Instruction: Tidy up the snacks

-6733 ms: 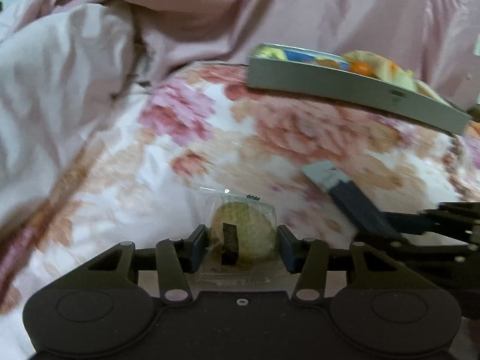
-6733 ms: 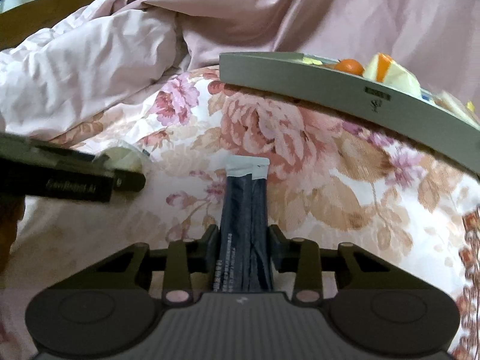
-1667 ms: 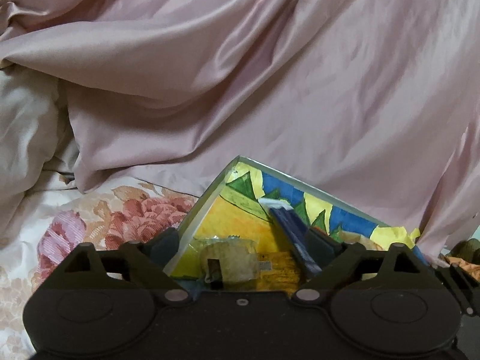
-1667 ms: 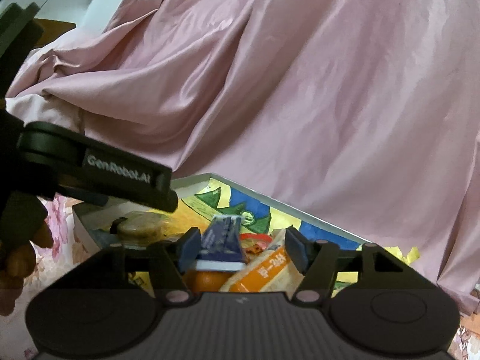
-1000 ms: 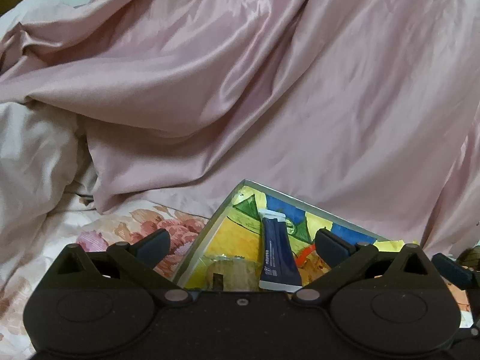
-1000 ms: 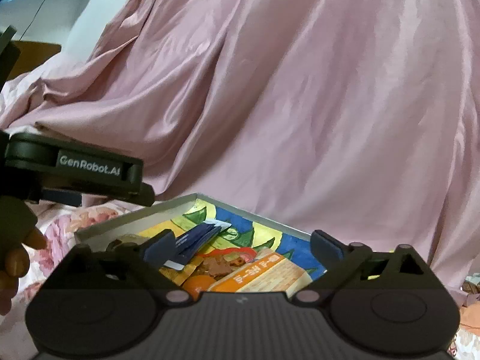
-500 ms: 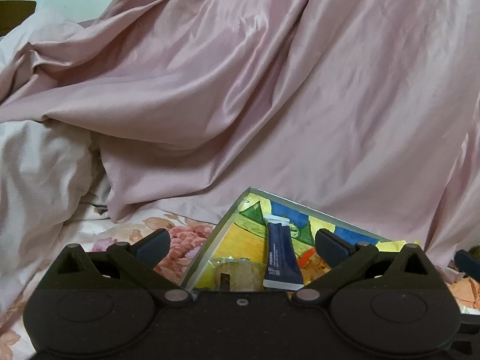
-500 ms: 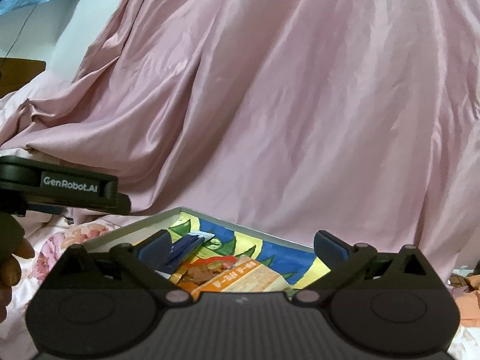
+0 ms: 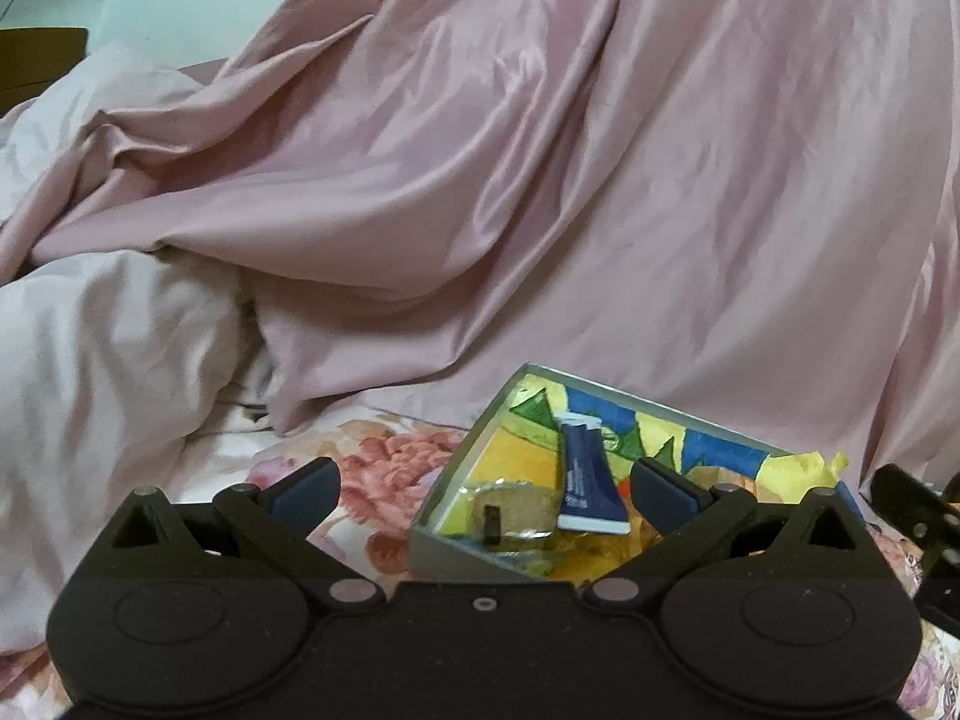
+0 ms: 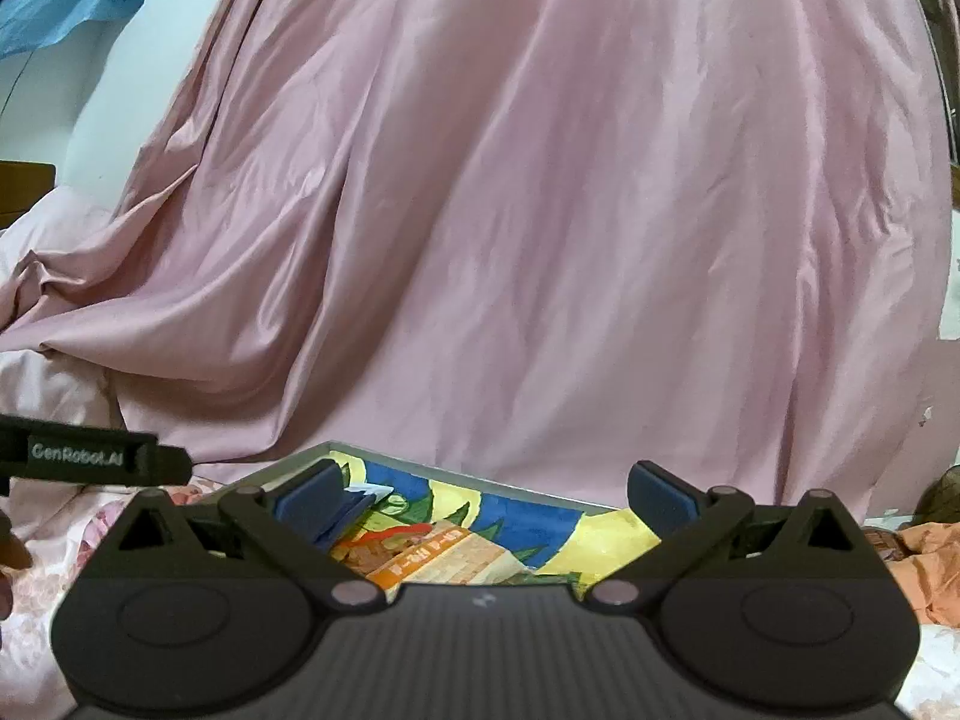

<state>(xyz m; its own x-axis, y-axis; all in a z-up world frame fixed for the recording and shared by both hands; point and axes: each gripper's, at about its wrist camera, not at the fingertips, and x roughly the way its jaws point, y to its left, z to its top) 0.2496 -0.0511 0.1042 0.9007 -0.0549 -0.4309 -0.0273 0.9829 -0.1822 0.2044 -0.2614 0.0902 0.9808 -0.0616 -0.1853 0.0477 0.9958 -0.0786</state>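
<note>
A shallow grey tray (image 9: pixel 441 549) with a colourful painted floor lies on the floral bedspread. In it lie a round cookie in clear wrap (image 9: pixel 510 510) and a dark blue snack stick (image 9: pixel 585 489), side by side. My left gripper (image 9: pixel 483 489) is open and empty, just in front of the tray's near corner. In the right wrist view the tray (image 10: pixel 288 468) also holds an orange snack packet (image 10: pixel 444 555). My right gripper (image 10: pixel 483 495) is open and empty above the tray's near side.
A pink satin sheet (image 9: pixel 540 180) rises in folds behind the tray. A pale duvet (image 9: pixel 90 372) bulges at the left. The floral bedspread (image 9: pixel 372 480) lies left of the tray. Orange cloth (image 10: pixel 924 552) sits at the far right.
Both grippers carried their snacks from the bedspread to the tray, opened and let them go. Over the last second both have drawn back from the tray, still open.
</note>
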